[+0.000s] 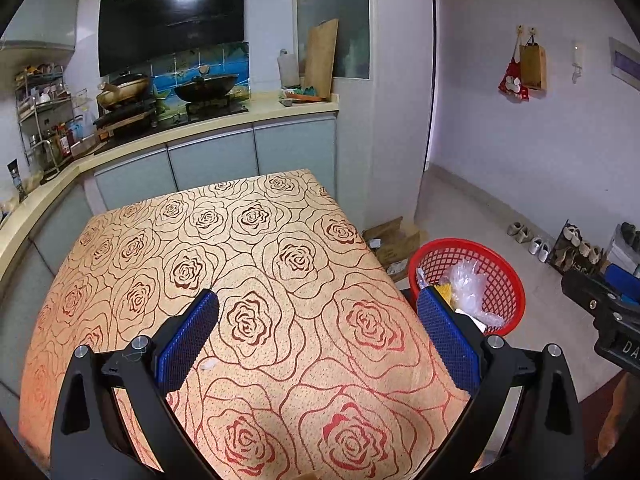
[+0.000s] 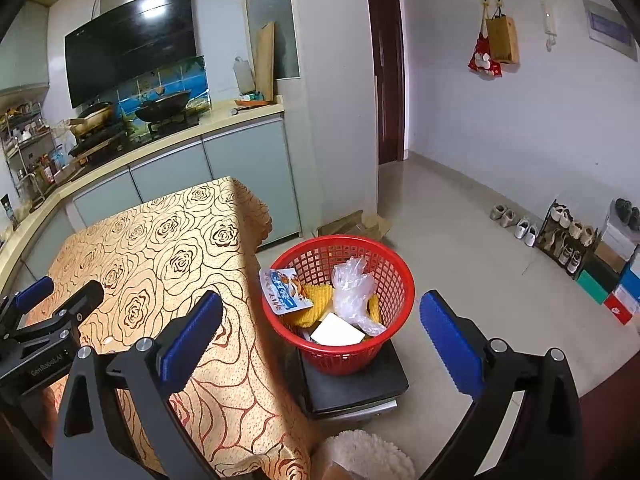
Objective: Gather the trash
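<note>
Right gripper [image 2: 320,340]: 2 blue-padded fingers [image 2: 188,340] spread wide, nothing between them, above the red basket [image 2: 396,280]. Left gripper [image 1: 316,340]: fingers spread, empty, over the rose-patterned tablecloth [image 1: 280,240]. Basket stood on a black stool [image 2: 384,380] beside the table, containing clear plastic [image 2: 352,288], snack wrapper [image 2: 284,288], white card [image 2: 338,330].

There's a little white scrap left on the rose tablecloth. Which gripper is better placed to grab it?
Probably the left gripper: it is open and the white scrap lies just by its finger. The open right gripper points at the red basket.
</note>
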Motion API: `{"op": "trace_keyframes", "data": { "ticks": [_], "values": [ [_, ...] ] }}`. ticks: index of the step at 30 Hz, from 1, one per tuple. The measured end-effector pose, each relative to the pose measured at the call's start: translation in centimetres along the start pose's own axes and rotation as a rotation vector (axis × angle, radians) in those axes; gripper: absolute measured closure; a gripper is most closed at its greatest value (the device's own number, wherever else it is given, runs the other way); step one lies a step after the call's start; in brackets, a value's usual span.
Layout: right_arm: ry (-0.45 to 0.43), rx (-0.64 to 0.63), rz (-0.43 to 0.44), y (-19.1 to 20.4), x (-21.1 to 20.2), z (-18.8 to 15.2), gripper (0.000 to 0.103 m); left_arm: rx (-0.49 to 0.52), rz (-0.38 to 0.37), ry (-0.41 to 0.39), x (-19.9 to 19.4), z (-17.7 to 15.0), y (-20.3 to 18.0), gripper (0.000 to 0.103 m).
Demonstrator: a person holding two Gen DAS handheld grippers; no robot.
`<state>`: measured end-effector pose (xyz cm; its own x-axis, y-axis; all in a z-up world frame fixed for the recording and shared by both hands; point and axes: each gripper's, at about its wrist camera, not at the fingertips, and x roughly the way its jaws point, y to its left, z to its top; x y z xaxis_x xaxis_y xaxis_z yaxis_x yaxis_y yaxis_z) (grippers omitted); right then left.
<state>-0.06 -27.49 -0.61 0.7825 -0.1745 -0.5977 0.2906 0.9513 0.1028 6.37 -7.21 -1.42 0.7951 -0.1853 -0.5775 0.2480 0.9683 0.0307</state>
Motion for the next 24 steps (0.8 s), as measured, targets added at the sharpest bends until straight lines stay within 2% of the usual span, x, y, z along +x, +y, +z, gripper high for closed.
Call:
{"op": "trace_keyframes", "data": {
  "ticks": [24],
  "values": [
    [0.007,-0.009,0.0,0.81,-0.08,-0.24,0.007,-0.017,0.018,0.008,-0.18,-0.4,0.85,0.006]
  ]
}}
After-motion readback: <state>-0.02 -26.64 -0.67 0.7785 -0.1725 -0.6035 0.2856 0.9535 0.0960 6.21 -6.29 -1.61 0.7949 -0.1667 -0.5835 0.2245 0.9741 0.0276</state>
